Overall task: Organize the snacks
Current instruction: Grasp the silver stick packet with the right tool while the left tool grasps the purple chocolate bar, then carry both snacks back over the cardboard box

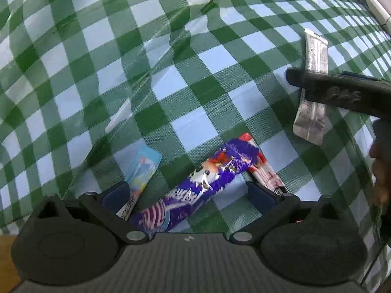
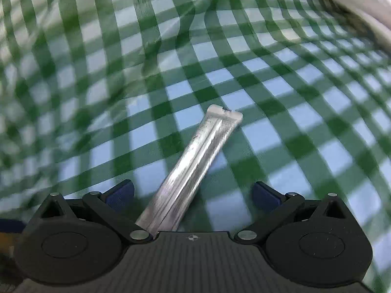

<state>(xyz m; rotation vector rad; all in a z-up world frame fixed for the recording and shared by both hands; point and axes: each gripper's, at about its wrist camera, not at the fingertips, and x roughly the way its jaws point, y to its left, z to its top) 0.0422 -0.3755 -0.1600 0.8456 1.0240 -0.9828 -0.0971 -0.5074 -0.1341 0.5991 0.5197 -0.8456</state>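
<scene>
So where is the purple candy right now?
In the left wrist view, the purple snack bar lies on the green checked tablecloth between the left tool's open fingers, beside a blue packet and a red-and-white packet.

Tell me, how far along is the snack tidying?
Early, apparently. Nothing looks sorted yet: the purple packet, light blue packet and red packet lie loose on the checked cloth. A silver stick packet lies between the right gripper's open fingers.
</scene>
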